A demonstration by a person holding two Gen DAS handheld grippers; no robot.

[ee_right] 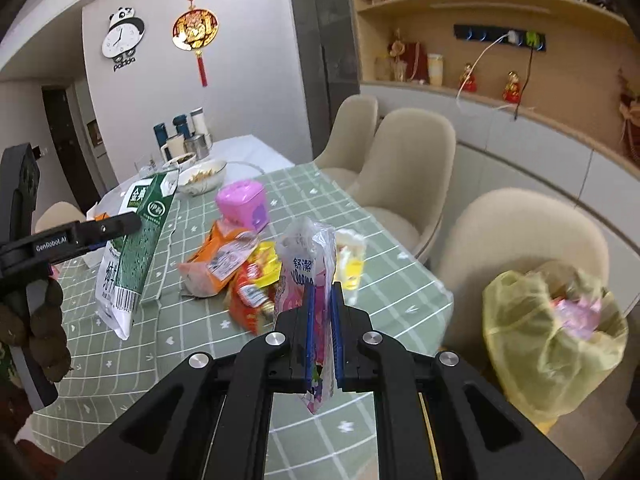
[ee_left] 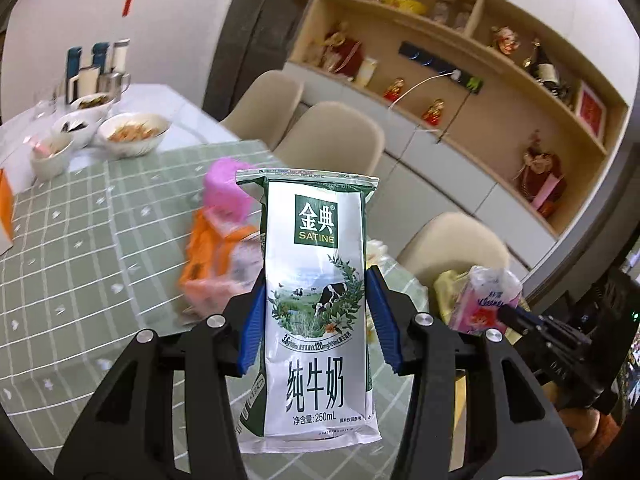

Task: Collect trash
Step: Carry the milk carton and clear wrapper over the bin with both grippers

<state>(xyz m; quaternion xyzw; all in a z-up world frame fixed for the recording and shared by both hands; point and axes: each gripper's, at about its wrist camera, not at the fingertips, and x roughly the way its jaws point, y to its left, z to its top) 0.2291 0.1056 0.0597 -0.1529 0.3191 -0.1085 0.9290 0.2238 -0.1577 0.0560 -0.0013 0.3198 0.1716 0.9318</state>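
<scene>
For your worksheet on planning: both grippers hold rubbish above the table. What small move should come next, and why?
Probably carry the right gripper, shut on the tissue packet, towards the yellow bin bag at the table's right. It sits nearer that bag than the left gripper, shut on the milk carton.

The milk carton [ee_left: 316, 304] is white with dark green sides and a cow-in-meadow picture. The tabletop [ee_right: 384, 280] wears a pale green cloth gridded in white. The tissue pack [ee_right: 308, 280] is clear with pink print. The trash bag [ee_right: 532, 344], near right, is translucent yellow.
</scene>
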